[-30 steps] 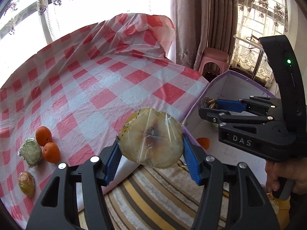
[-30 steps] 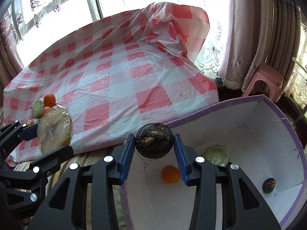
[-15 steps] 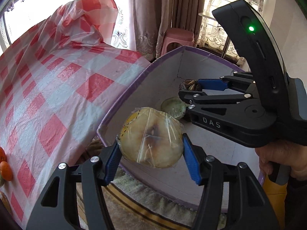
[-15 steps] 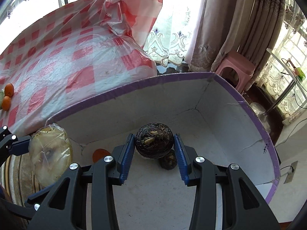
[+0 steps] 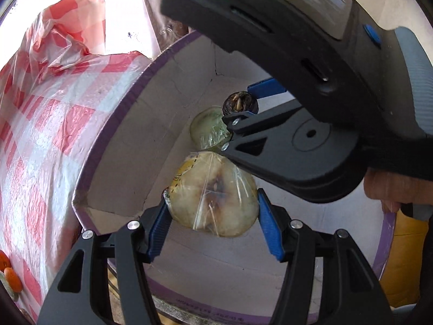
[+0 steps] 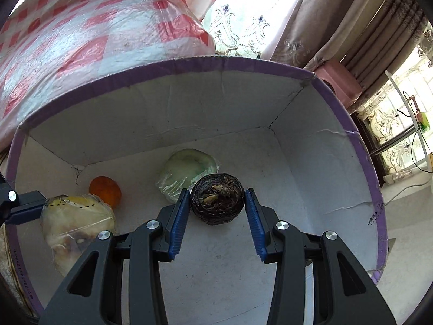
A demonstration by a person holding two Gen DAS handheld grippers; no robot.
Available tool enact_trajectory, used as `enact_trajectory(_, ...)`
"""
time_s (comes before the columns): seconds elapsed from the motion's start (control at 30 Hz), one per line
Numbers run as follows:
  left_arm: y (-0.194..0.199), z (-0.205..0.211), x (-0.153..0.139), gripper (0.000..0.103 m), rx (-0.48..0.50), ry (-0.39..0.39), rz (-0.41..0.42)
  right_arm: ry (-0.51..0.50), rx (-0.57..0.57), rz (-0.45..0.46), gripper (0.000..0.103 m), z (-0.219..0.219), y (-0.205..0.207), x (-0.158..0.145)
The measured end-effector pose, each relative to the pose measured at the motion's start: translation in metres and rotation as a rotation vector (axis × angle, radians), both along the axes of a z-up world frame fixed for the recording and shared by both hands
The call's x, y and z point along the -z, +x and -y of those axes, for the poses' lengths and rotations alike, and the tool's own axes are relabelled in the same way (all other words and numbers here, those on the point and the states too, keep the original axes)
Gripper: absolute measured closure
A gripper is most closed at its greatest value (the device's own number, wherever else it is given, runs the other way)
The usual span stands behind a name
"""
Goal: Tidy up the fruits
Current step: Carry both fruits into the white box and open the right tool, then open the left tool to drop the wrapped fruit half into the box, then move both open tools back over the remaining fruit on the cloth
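Step in hand: both fruits are carried over the open purple-rimmed box, about to be set down inside, judging by the downward tilt of both tools.
Left hand-held gripper: partly open, blue pads clamped on the film-wrapped pale fruit, which hangs above the box's near-left corner.
Right hand-held gripper: nearly closed, pinching the dark round fruit over the middle of the box floor.
Already in the box: a wrapped green fruit and an orange.
Doing it well: lower each fruit until it rests on bare floor beside the others, then release; dropping risks bruising and rolling.
Crowding: the two tools are close together, so one should release first.
Pale fruit, axis: flattish round, its broad face with the dark core spot turned toward the left camera.
Dark fruit, axis: near-spherical, no clear long axis; its tufted end faces the right camera.
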State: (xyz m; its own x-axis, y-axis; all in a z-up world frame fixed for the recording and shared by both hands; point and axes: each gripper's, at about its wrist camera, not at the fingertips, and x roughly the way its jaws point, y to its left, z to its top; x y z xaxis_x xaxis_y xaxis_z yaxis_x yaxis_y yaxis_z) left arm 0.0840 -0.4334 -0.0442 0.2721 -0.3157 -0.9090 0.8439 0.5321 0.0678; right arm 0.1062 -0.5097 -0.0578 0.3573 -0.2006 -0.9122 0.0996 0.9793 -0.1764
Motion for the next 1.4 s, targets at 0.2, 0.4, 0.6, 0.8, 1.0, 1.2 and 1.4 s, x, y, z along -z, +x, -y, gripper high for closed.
enact_trajectory(0.2,0.001,0.005,0.012,0.043,0.023,0.050,-0.023,-0.006,-0.012,-0.040,0.061,0.000,0.003,0.008)
enact_trajectory(0.4,0.007,0.005,0.016,0.043,0.013,0.058,-0.041,0.000,-0.017,-0.047,0.051,-0.001,0.005,0.009)
enact_trajectory(0.6,0.007,0.008,0.017,0.042,0.009,0.061,-0.042,0.001,-0.014,-0.051,0.043,0.001,0.004,0.012)
enact_trajectory(0.8,0.007,0.011,0.019,0.032,0.013,0.039,-0.037,-0.003,-0.014,-0.047,0.034,0.001,0.003,0.013)
enact_trajectory(1.0,0.009,0.001,0.005,0.022,-0.007,-0.022,-0.018,-0.011,-0.007,-0.013,0.031,0.000,0.000,0.003)
enact_trajectory(1.2,0.011,-0.025,-0.020,0.022,-0.078,-0.120,0.014,-0.013,0.013,0.074,0.030,-0.007,-0.005,-0.019)
enact_trajectory(1.4,0.007,-0.056,-0.042,0.022,-0.142,-0.168,0.085,-0.017,-0.001,0.173,0.029,-0.028,-0.008,-0.049)
